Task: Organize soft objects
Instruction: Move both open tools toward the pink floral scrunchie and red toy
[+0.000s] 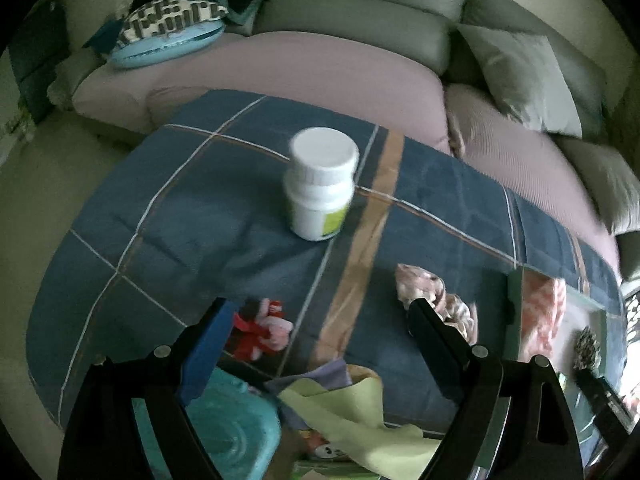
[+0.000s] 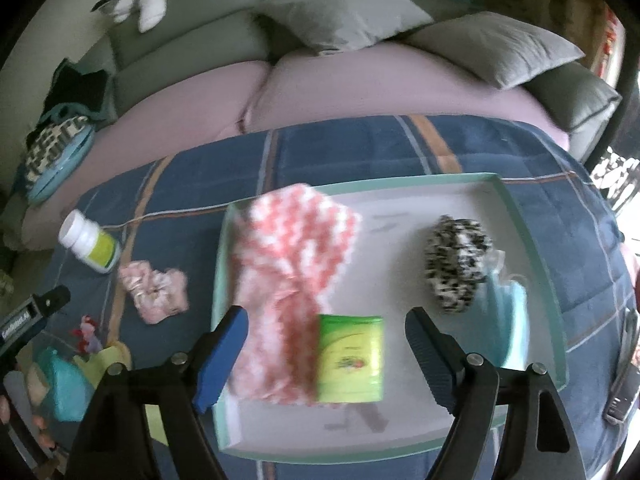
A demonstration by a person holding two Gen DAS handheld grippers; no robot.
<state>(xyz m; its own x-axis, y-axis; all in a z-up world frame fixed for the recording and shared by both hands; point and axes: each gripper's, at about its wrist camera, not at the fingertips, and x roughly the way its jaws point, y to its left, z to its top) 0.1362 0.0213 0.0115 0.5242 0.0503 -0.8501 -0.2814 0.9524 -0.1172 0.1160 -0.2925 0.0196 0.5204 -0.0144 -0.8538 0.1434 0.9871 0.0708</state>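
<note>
One green packet point(image 2: 349, 359), one pink cloth point(image 2: 296, 264), one tray point(image 2: 520, 216)

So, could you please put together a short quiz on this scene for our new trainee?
1. True or false: the white bottle stands inside the tray.
2. Which item lies on the pink-and-white knitted cloth? A) green packet B) speckled scrunchie C) pink scrunchie
3. Fill in: the right gripper is ____ above the tray.

Key: 1 false, it stands on the plaid blanket left of the tray. 2 A. 3 open, with nothing held.
</note>
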